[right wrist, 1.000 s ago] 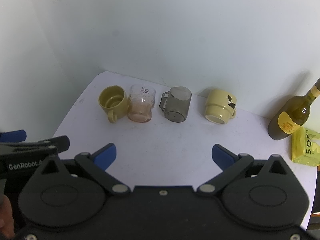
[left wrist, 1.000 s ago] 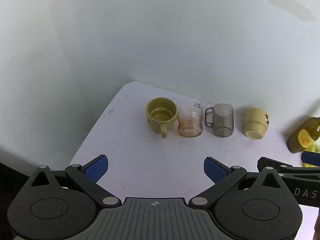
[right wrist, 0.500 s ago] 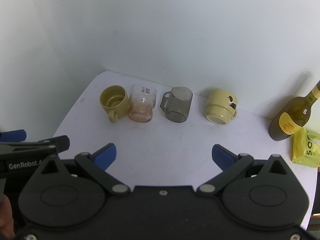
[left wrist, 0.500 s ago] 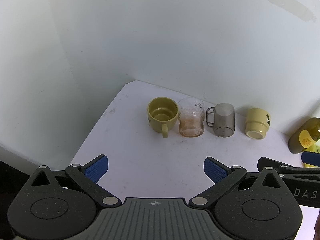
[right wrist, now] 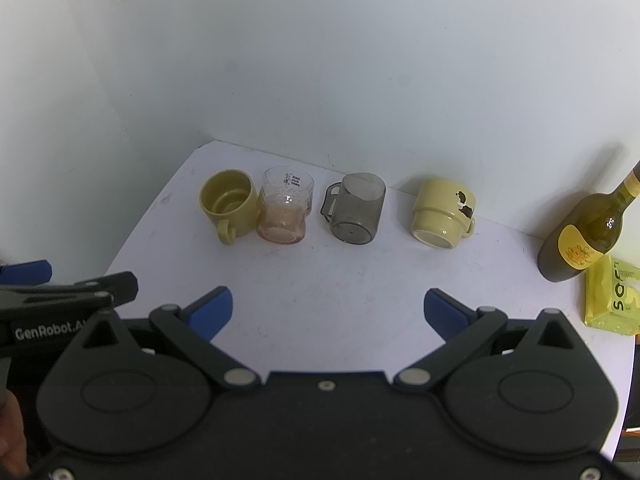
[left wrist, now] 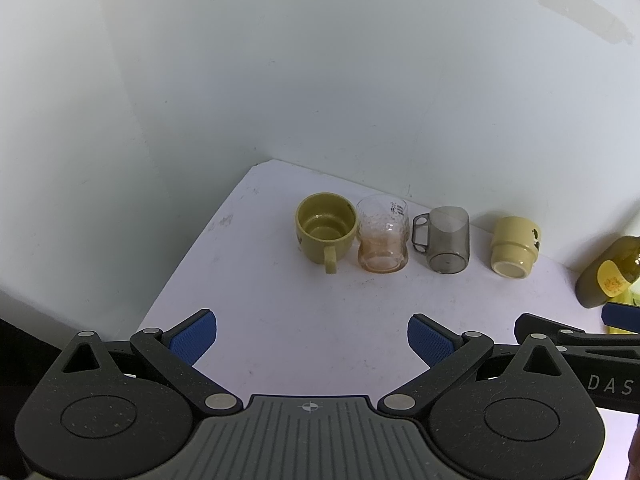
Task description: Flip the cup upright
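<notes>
Several cups stand in a row at the back of the white table [left wrist: 304, 312]. An olive-yellow mug [left wrist: 326, 232] [right wrist: 229, 204] stands upright with its mouth up. A clear glass [left wrist: 383, 240] [right wrist: 285, 210] touches its right side. A smoky grey cup [left wrist: 447, 239] [right wrist: 358, 214] and a pale yellow mug [left wrist: 514, 246] [right wrist: 442, 214] sit upside down, bases up. My left gripper [left wrist: 312, 334] and right gripper [right wrist: 327, 309] are open and empty, well in front of the cups.
A dark green wine bottle [right wrist: 588, 232] [left wrist: 608, 270] stands at the right, with a yellow packet [right wrist: 610, 296] in front of it. White walls close the back and left. The table's left edge runs diagonally. Each gripper shows at the edge of the other's view.
Both grippers have drifted slightly back and up, so the cups sit a little farther away. Nothing on the table has moved.
</notes>
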A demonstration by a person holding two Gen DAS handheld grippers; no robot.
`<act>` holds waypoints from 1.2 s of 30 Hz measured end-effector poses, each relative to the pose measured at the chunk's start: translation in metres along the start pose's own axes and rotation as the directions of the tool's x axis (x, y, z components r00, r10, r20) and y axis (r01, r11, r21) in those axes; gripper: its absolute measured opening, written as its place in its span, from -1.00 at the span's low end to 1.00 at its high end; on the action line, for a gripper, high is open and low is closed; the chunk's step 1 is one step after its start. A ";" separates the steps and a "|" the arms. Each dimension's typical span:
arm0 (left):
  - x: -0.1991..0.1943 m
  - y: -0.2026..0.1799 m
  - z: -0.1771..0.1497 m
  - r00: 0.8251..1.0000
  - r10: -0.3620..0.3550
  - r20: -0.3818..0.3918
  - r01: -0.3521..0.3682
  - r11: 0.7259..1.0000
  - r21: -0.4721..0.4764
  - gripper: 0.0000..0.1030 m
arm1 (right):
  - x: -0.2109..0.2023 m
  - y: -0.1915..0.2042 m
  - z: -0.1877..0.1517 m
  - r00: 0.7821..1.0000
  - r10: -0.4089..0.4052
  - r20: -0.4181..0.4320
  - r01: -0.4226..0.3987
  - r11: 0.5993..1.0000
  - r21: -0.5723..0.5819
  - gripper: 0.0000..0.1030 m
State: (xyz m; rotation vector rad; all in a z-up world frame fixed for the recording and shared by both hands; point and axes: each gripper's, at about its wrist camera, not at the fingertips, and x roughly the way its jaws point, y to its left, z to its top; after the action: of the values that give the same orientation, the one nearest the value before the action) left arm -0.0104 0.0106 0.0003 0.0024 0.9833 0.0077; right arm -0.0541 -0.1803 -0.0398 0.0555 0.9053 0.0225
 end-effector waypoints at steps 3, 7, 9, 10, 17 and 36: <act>-0.002 0.004 -0.001 1.000 -0.001 0.000 0.001 1.000 -0.001 1.00 | -0.001 0.001 0.000 1.000 -0.002 0.001 0.002 1.000 -0.002 1.00; -0.002 0.004 -0.001 1.000 0.001 0.003 -0.001 1.000 0.005 1.00 | -0.001 0.001 -0.001 1.000 -0.001 0.001 0.001 1.000 -0.002 1.00; -0.001 0.005 -0.001 1.000 0.000 0.001 0.000 1.000 0.001 1.00 | -0.002 0.001 -0.002 1.000 -0.003 0.003 0.003 1.000 -0.004 1.00; -0.001 0.003 -0.001 1.000 -0.001 0.000 0.001 1.000 -0.002 1.00 | -0.001 0.001 -0.002 1.000 -0.002 0.003 0.002 1.000 -0.003 1.00; -0.001 0.004 -0.001 1.000 -0.007 -0.005 0.007 1.000 -0.005 1.00 | -0.001 -0.002 -0.002 1.000 -0.001 -0.003 0.001 1.000 0.005 1.00; 0.112 -0.036 -0.001 0.999 0.005 0.033 -0.011 0.988 0.157 1.00 | 0.025 -0.064 -0.032 0.999 -0.021 0.044 0.021 1.000 0.010 1.00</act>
State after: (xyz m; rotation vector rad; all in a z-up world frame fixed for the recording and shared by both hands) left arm 0.0514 -0.0245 -0.0936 0.1506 0.9491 -0.0623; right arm -0.0640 -0.2419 -0.0831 0.0548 0.8618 -0.0025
